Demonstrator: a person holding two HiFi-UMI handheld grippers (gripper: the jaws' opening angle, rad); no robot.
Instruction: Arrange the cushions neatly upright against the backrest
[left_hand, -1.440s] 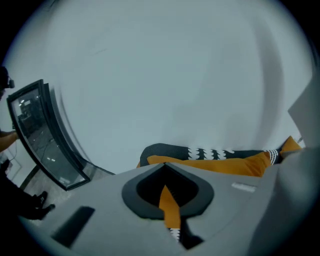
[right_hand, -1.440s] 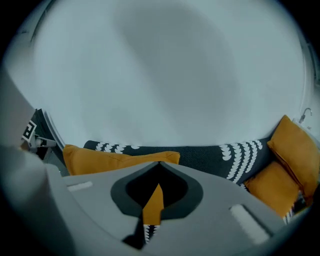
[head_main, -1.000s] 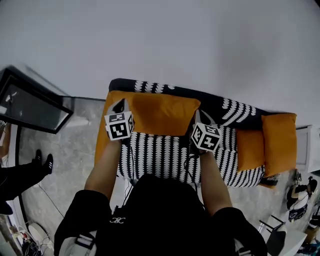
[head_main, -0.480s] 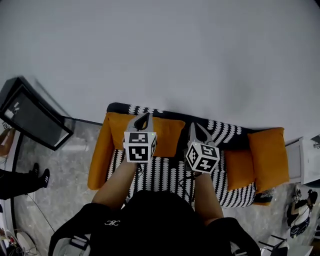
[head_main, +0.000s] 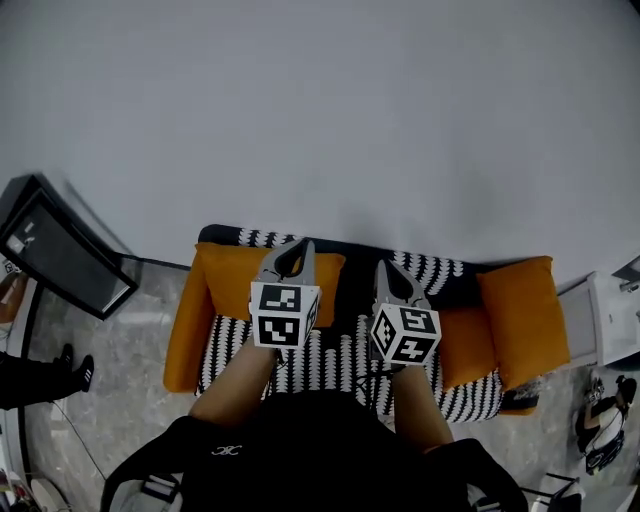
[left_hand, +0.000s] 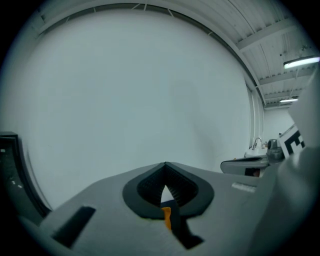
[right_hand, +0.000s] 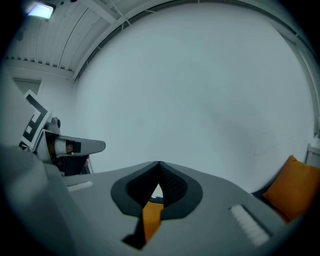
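Head view steeply down over sofa (head_main: 340, 345); both gripper views toward shared wall (left_hand: 125, 90).

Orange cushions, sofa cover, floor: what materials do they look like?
Orange cushions: matte woven fabric, probably; soft, rounded edges, no shine. Sofa cover: matte textile with a black-and-white print. Floor: polished stone or tile, grey and veined with a faint sheen; cannot tell which.
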